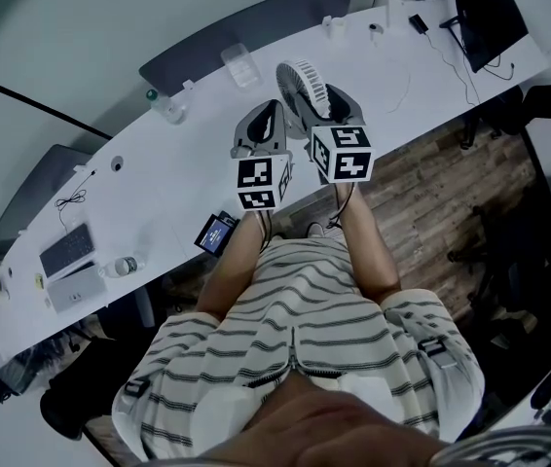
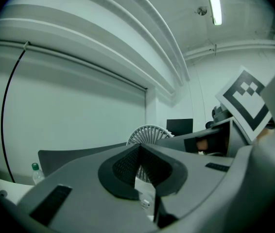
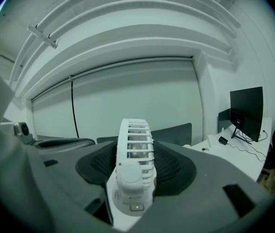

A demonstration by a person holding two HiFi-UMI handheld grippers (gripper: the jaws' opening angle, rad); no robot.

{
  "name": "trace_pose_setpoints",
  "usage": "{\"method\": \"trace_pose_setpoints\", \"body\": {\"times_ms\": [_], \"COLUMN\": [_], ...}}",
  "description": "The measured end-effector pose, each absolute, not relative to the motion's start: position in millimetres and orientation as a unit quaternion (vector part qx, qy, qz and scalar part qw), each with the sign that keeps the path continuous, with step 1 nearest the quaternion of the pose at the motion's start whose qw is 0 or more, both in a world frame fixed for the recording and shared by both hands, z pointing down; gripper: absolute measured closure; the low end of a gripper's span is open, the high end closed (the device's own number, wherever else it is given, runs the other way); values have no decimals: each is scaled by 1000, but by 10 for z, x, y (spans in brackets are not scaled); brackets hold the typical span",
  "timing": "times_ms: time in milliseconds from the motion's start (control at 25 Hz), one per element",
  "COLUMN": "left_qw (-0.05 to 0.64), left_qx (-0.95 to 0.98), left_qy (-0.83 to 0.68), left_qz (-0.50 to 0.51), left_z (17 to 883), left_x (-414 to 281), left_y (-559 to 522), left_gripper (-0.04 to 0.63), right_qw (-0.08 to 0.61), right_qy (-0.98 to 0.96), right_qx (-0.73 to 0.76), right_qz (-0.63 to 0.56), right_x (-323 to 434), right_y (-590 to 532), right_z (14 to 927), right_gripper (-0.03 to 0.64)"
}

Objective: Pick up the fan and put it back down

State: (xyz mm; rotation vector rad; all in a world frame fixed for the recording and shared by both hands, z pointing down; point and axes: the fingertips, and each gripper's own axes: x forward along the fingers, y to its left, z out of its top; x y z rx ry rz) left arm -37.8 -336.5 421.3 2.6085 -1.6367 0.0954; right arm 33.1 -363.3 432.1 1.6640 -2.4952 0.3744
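Striped shirt (image 1: 295, 329) of the person fills the lower head view. On the white table (image 1: 159, 193), a keyboard (image 1: 66, 249) lies at far left; a green-capped bottle (image 1: 165, 106) stands farther right. Left gripper (image 2: 138, 148): jaws together at the tips, nothing between them, just left of the fan (image 1: 303, 84). Right gripper (image 3: 136, 152): jaws clamped on the fan's grille, one pad on each face. Fan is upright over the table's middle; contact with the table cannot be determined. A monitor (image 1: 490, 13) stands at far right.

The fan (image 1: 302, 84) sits between the right gripper (image 1: 332, 101) fingers; left gripper (image 1: 261, 125) just left; bottle (image 1: 166, 106) farther left on table (image 1: 159, 193)
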Motion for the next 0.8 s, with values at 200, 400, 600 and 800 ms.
{"method": "trace_pose_setpoints", "body": {"times_ms": [200, 400, 600, 800], "left_qw": [31, 31, 28, 23], "left_qx": [845, 843, 843, 842], "left_qy": [-533, -537, -536, -539], "left_qz": [29, 31, 25, 27], "left_z": [4215, 4201, 4161, 4149], "left_x": [-408, -413, -416, -421], "left_y": [-3350, -3360, -3362, -3356], "left_gripper": [588, 588, 588, 588], "right_qw": [59, 60, 61, 61], "right_qy": [-825, -826, -826, -825], "right_qx": [550, 550, 551, 551], "right_qz": [117, 112, 106, 109], "right_x": [279, 268, 278, 284], "right_y": [-3587, -3594, -3603, -3618], "right_z": [4280, 4248, 4215, 4239], "right_gripper": [390, 390, 390, 390]}}
